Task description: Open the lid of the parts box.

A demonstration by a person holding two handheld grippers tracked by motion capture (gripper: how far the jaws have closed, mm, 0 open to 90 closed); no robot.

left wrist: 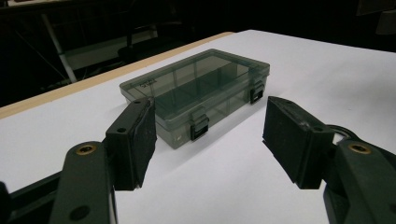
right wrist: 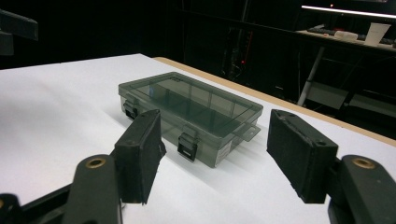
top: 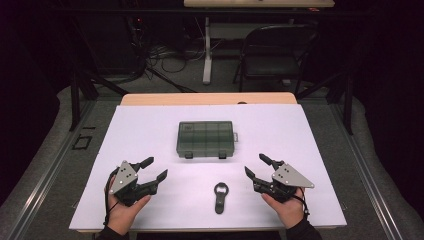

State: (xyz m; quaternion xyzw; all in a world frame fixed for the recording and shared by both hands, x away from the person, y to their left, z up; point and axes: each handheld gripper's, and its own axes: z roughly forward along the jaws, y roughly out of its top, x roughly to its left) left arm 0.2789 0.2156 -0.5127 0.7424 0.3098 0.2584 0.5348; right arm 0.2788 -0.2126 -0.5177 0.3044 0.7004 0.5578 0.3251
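Left tongs (top: 155, 168) and right tongs (top: 256, 166) both gape, holding nothing, low in the high view. The smoky compartment box (top: 206, 138) sits latched at mid-frame on the bench (top: 150, 125); its slick lid may slide from an uneven pinch, or a careless sweep could knock the bottle opener (top: 220, 196) below it

Table cover (top: 150, 125): plain white w/ faint lilac tint, no pattern; tan wood edge along far side. Compartment box (top: 205, 138): smoky grey-green see-through plastic, darker divider lines forming a grid, black latches on the front. Small tool (top: 220, 196) near front edge: dark grey/black, lighter ring at its head. Left gripper (top: 154, 168) & right gripper (top: 255, 166): black jaws, matte black pads, brass-coloured screws, pale grey three-cornered plates on top. Sleeves black. Floor grey; chair black; backgrnd mostly dark.
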